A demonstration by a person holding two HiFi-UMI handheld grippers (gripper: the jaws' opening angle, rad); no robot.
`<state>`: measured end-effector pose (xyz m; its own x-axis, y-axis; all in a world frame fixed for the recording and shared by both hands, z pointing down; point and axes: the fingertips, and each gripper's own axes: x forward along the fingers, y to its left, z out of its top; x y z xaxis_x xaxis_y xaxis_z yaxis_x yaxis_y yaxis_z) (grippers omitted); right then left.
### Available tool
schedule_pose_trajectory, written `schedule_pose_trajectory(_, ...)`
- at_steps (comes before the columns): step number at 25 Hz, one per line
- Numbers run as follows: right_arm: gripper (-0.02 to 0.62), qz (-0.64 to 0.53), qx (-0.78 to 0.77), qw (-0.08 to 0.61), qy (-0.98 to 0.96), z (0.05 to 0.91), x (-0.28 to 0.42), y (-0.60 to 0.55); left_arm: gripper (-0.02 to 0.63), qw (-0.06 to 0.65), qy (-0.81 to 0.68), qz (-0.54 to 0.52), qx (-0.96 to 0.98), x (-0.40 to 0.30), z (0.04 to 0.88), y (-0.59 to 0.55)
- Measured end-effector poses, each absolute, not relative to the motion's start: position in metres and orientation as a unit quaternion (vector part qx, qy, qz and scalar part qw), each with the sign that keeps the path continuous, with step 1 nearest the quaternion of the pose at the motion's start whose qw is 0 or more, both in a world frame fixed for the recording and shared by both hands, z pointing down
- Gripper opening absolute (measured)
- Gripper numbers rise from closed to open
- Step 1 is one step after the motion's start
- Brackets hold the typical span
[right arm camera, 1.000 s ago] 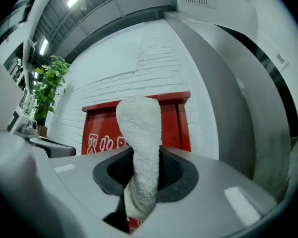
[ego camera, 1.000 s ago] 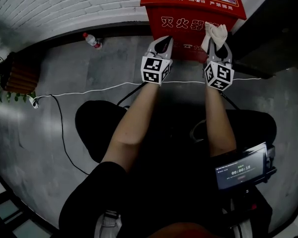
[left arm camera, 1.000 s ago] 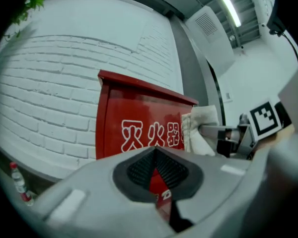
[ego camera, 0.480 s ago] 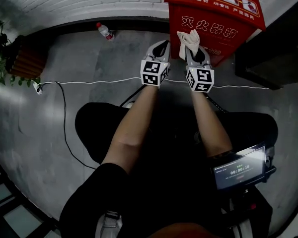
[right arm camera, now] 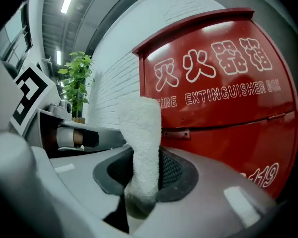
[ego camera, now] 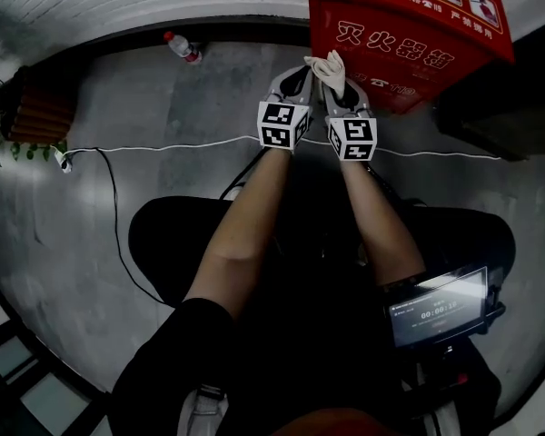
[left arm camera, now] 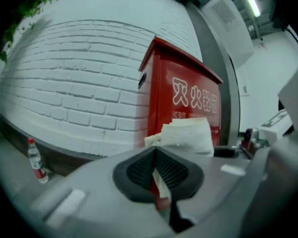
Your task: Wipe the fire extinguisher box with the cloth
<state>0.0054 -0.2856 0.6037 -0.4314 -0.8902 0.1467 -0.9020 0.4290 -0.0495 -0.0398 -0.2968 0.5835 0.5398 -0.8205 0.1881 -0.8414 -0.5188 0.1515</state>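
Right claw (right arm camera: pixel 140 178) is clamped on the white terry cloth (right arm camera: pixel 141 128), which stands up out of the pads as a folded wad. Left claw (left arm camera: pixel 156 168) is closed down to a thin slit. A sliver of white shows in the slit, and I read that as the cloth (left arm camera: pixel 188 133) behind it rather than something gripped, so I'm calling that claw empty. In the head view both claws sit side by side, low in front of the red metal fire extinguisher box (ego camera: pixel 409 39), which stands on the grey floor against the white brick wall (left arm camera: pixel 79 83). The cloth (ego camera: pixel 330 64) is near the box's lower left front corner, and I can't confirm contact from any view. In the right gripper view the box front (right arm camera: pixel 228 108) fills the frame just past the cloth, so it's very close. Progress: cloth is picked up and brought to the box, so that part is done. There are no streaks or wet marks on the red panel, so nothing shows what has been wiped. My estimate is that the front, sides and sloped top are all left to do.
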Motion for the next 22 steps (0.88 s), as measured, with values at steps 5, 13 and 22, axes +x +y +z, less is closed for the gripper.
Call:
schedule_pose_trajectory(5,0.101,0.062,0.554,0.029,-0.830,0.614,0.017,-0.304,0.002,0.097,-0.478,0.045,0.872,-0.038,0.613,-0.310)
schedule_pose_trajectory(13,0.104,0.015,0.563,0.035,-0.825,0.616,0.033,-0.310,0.002,0.078,-0.463,0.031,0.882,-0.012,0.622,-0.310)
schedule_pose_trajectory(22,0.107,0.026,0.601,0.025,-0.798,0.617,0.094,-0.299,0.002,0.073,-0.439,0.029,0.895,0.030,0.618,-0.300)
